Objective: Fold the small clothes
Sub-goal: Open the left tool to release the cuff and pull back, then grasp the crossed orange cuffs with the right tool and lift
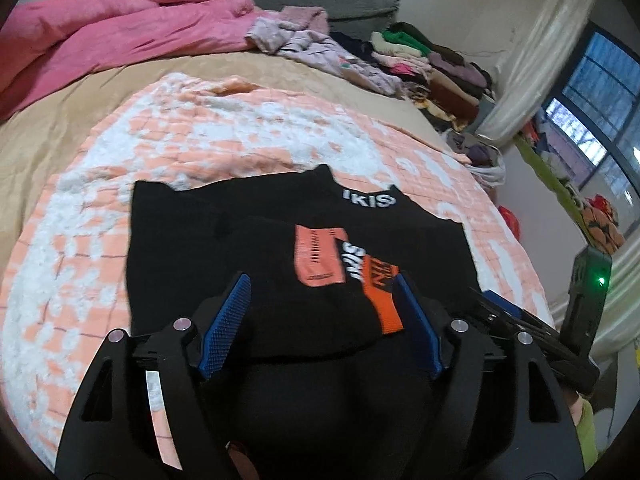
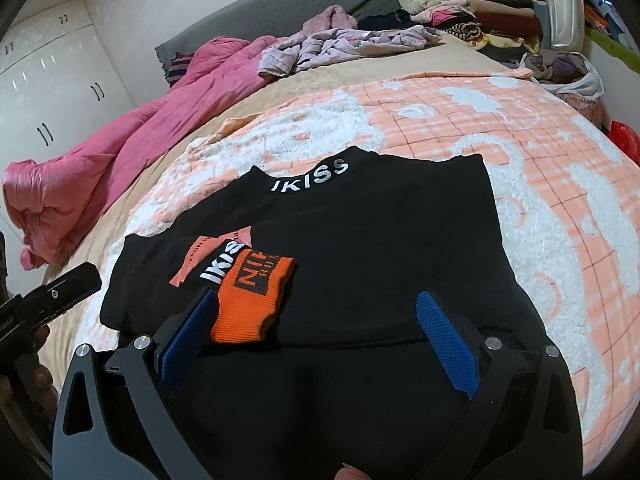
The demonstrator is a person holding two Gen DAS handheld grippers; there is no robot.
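Bed point(image 2: 520, 128): checked fleece blanket spread as the folding surface.
Black top point(image 2: 380, 240): lies mid-blanket, sleeves tucked in, orange cuff point(image 2: 252, 300) uppermost, probably ready for the next fold.
Left gripper point(image 1: 320, 320): spread, pinching nothing.
Right gripper point(image 2: 320, 340): spread, empty, over the near hem.
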